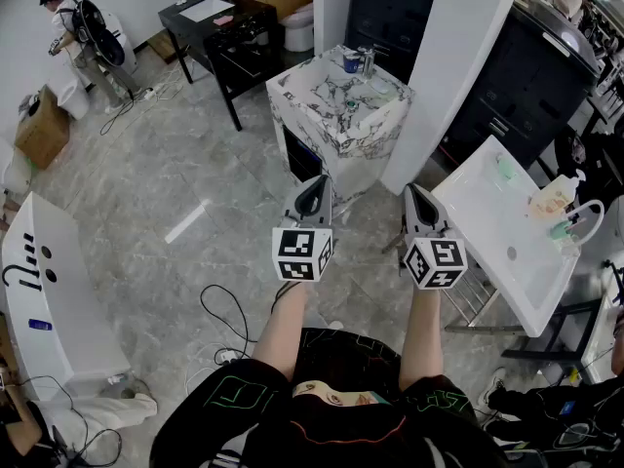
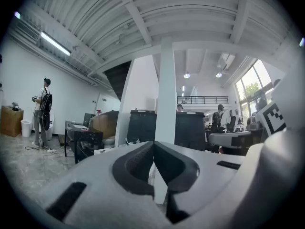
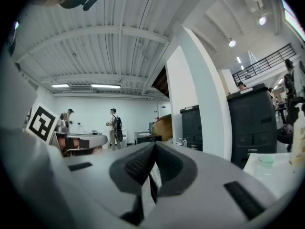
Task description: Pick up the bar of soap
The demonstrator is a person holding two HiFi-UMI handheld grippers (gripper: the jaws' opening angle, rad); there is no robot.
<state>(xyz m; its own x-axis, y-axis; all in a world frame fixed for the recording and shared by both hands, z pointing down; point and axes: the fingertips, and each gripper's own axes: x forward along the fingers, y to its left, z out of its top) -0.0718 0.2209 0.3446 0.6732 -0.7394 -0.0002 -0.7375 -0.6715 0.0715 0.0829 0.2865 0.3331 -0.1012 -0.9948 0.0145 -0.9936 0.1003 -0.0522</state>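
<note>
Square stone vanity top (image 1: 341, 115): white, grey veining
Rectangular ceramic basin (image 1: 487, 232): white
Small rounded soap bar (image 1: 504, 169): pale green

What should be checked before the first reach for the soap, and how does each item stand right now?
1. Left gripper empty: ok, jaws together on nothing.
2. Right gripper empty: ok, jaws together on nothing.
3. Jaws open for a grasp: not ok, both are shut.
4. Soap located: cannot tell; a pale green lump on the white basin is probably it.
5. Gripper at the soap: not ok, both are held level in the air, apart from the basin.
</note>
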